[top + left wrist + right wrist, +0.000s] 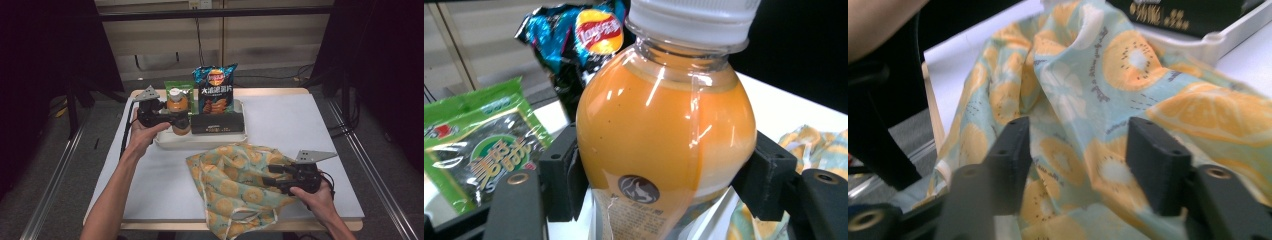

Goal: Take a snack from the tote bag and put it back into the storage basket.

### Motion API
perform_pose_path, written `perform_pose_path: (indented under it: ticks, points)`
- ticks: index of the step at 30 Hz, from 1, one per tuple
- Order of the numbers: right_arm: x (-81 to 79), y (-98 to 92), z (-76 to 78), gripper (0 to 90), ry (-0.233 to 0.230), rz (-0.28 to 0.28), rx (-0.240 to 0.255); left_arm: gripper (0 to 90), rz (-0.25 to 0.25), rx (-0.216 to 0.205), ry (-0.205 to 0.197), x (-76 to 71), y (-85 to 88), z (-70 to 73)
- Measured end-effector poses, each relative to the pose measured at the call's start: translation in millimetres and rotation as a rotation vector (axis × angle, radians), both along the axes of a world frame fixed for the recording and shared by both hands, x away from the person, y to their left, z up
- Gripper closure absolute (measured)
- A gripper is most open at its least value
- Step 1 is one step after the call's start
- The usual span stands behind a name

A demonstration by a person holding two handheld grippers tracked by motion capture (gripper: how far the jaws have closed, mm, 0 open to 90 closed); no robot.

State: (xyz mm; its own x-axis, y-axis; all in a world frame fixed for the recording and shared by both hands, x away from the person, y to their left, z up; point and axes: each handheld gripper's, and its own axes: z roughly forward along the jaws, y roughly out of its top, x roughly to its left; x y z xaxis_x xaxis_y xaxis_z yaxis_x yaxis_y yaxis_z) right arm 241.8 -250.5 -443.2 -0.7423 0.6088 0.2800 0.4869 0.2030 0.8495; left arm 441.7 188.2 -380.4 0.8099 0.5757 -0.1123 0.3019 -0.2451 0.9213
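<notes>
White surface (300,130) with a pale wooden edge (270,92), standing on a grey floor (65,165). Metal rails (52,175) run along the floor at both sides of it. Dark black curtains (45,45) hang left and right. Rear wall (260,35) clad in light beige panels, crossed by a dark horizontal bar (215,13). Black cables (310,70) lie on the floor behind. Lighting dim, brightest over the surface.

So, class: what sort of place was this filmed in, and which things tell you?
Probably a lab recording bench, not a home: a white table flanked by dark curtains, cables on the floor, and snacks staged on a tray.
</notes>
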Motion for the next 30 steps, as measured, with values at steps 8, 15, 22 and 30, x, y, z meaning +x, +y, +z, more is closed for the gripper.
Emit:
perform_pose_path:
  ticks: [8, 15, 22, 30]
  points:
    - [-2.5, -8.2, 4.4, 33.1, -0.018, -0.052, 0.031, 31.2, 0.004, 0.008, 0.01, 14.6, 19.5, -10.7]
    - [-0.9, -7.5, 4.9, 31.5, -0.021, -0.061, 0.032, 31.1, 0.034, 0.031, 0.035, 24.3, 26.9, -26.0]
    - [1.8, -5.4, 3.5, 31.5, -0.017, -0.047, 0.028, 31.1, 0.042, 0.035, 0.057, 31.7, 26.5, -41.7]
    - [2.8, -3.4, 4.0, 30.9, -0.011, -0.042, 0.024, 31.0, 0.042, 0.057, 0.066, 31.6, 22.6, -52.2]
